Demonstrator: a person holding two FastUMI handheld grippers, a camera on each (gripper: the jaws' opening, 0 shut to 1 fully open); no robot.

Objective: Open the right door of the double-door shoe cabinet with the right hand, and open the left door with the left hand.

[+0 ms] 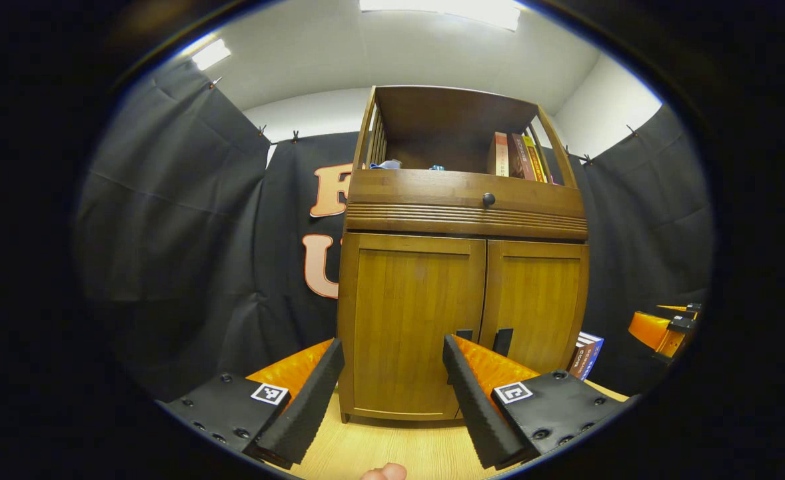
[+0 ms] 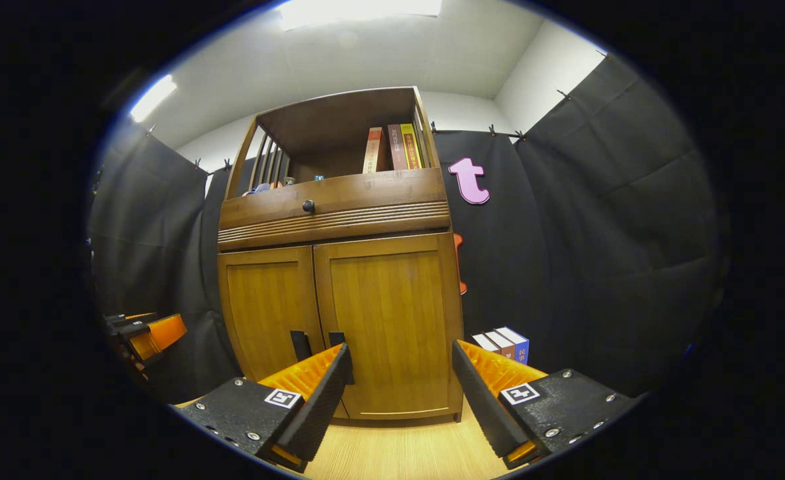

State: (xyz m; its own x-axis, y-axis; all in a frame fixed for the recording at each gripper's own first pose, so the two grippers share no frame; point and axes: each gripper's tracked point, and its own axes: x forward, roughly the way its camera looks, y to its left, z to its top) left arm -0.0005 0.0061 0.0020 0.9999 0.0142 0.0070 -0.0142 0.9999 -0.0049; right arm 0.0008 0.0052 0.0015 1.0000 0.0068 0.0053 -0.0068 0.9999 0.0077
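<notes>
Both cabinet [image 1: 462, 267] doors, left door [image 1: 409, 327] and right door [image 2: 392, 320], stand shut at 12 o'clock ahead; left gripper [image 1: 392, 393] and right gripper [image 2: 399, 393] gape wide, empty, nothing opened yet.

**Shoe cabinet: both doors closed**

A wooden shoe cabinet [image 1: 462, 267] is seen standing upright on a light wood surface, against the black cloth wall. Its 2 panelled doors, the left door [image 1: 412, 327] and the right door [image 2: 392, 323], are both shut and flush. 2 dark vertical handles [image 2: 301, 345] are set side by side at the centre seam, low on the doors.
</notes>
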